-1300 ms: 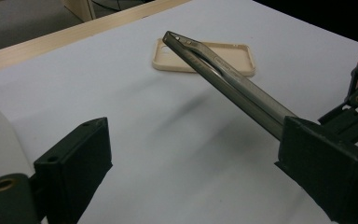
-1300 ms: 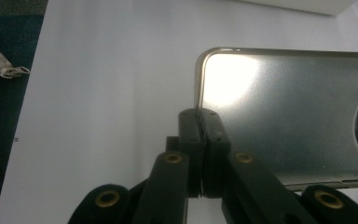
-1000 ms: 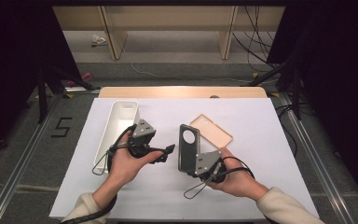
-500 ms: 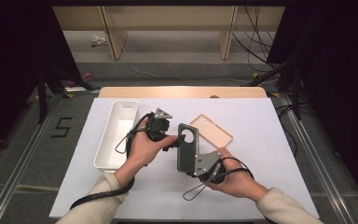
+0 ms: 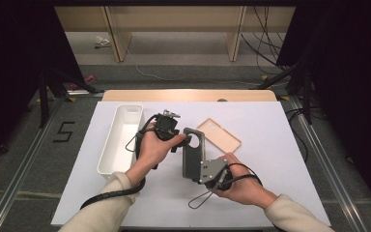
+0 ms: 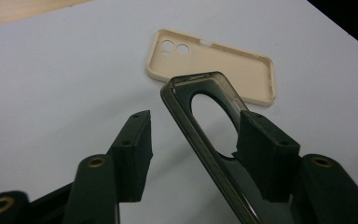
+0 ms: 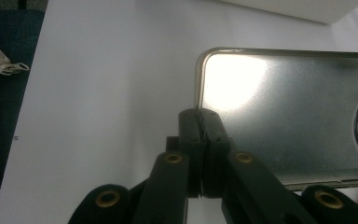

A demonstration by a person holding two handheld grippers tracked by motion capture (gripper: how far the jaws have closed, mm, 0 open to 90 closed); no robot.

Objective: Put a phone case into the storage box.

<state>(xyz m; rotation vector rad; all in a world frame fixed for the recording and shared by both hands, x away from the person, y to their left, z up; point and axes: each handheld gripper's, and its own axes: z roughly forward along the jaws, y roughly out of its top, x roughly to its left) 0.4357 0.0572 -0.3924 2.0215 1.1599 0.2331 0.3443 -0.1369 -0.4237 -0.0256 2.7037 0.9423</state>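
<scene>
A smoky translucent phone case [image 5: 193,151] with a round camera hole stands on edge above the table, and my right gripper [image 5: 198,173] is shut on its lower edge. In the right gripper view the jaws [image 7: 199,116] pinch the rim of that case [image 7: 284,107]. My left gripper [image 5: 179,139] is open at the case's upper end. In the left gripper view its jaws straddle the case's rim [image 6: 185,122], the right pad [image 6: 265,149] close against the case by the hole. A beige phone case [image 5: 220,135] [image 6: 214,65] lies open side up on the table behind.
An empty white oblong tray [image 5: 128,110] stands at the left of the white table cover [image 5: 270,183], close to my left forearm. A wooden strip [image 5: 188,94] borders the far edge. Metal rails and black stands flank the table.
My left gripper has swung right, away from the tray, and now has its open jaws around the top of the dark case. The right gripper has held the case still.
</scene>
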